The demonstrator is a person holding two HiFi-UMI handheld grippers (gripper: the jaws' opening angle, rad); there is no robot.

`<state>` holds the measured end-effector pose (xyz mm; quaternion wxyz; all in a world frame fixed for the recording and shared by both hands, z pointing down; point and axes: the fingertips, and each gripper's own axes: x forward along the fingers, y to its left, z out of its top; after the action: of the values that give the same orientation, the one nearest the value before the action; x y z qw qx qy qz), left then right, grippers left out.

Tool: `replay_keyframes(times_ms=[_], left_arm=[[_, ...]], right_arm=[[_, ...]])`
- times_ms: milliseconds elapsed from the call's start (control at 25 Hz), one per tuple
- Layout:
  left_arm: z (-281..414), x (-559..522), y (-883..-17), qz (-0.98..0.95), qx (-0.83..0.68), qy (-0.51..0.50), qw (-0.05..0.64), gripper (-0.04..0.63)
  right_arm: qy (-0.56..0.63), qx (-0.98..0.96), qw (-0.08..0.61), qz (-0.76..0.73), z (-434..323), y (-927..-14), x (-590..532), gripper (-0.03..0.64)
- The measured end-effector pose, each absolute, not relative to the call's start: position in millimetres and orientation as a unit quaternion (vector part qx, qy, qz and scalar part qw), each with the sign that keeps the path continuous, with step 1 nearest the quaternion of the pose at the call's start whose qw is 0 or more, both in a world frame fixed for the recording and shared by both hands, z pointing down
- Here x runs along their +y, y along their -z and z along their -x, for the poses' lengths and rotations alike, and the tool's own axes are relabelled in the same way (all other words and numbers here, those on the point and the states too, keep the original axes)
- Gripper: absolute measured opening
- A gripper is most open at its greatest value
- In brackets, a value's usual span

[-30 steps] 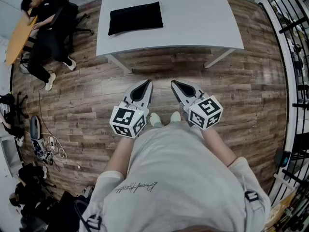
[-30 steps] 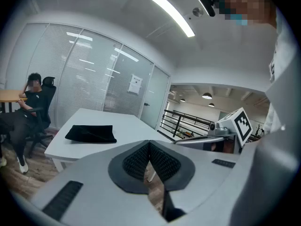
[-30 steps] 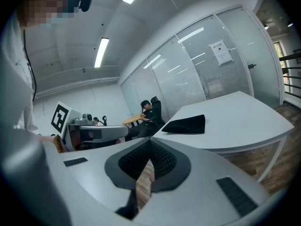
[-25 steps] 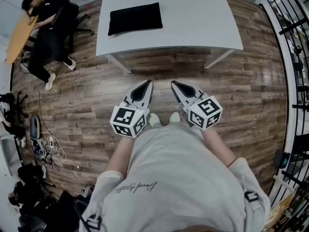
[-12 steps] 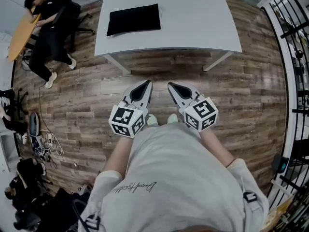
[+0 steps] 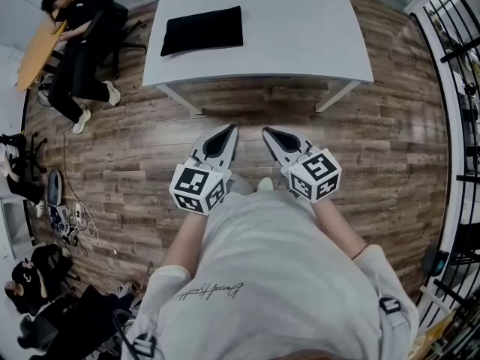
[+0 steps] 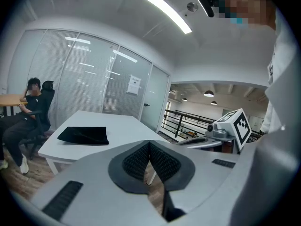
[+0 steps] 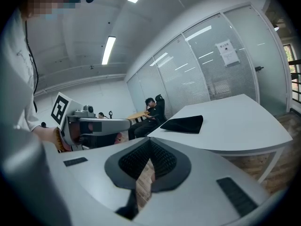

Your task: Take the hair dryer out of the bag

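You are only at the approach, left gripper (image 6: 226,130) and right gripper (image 6: 269,131) both closed and empty; the bag (image 6: 202,30) lies on the table (image 6: 300,28) ahead, hair dryer unseen, so close in.

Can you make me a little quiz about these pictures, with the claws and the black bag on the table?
1. True or false: the black bag lies on the floor.
2. Pick one. The left claw and right claw are: A) wide open, B) shut and empty, C) gripping the bag.
3. Fill in: the claws hang over the wooden ____.
Key: 1 false, it lies on the white table. 2 B. 3 floor.
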<state>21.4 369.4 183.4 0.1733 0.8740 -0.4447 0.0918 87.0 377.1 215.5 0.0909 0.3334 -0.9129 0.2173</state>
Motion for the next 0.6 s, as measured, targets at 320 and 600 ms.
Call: replay_keyframes(times_ms=[320, 600], left_arm=[[-28, 367, -176, -0.873, -0.452, -0.083, 0.164, 0.012], [-26, 359, -177, -0.874, -0.452, -0.084, 0.159, 0.012]], right_arm=[[-0.199, -0.918, 0.091, -0.331, -90, -207, 372, 0.017], [-0.199, -0.913, 0.092, -0.345, -94, -205, 365, 0.017]])
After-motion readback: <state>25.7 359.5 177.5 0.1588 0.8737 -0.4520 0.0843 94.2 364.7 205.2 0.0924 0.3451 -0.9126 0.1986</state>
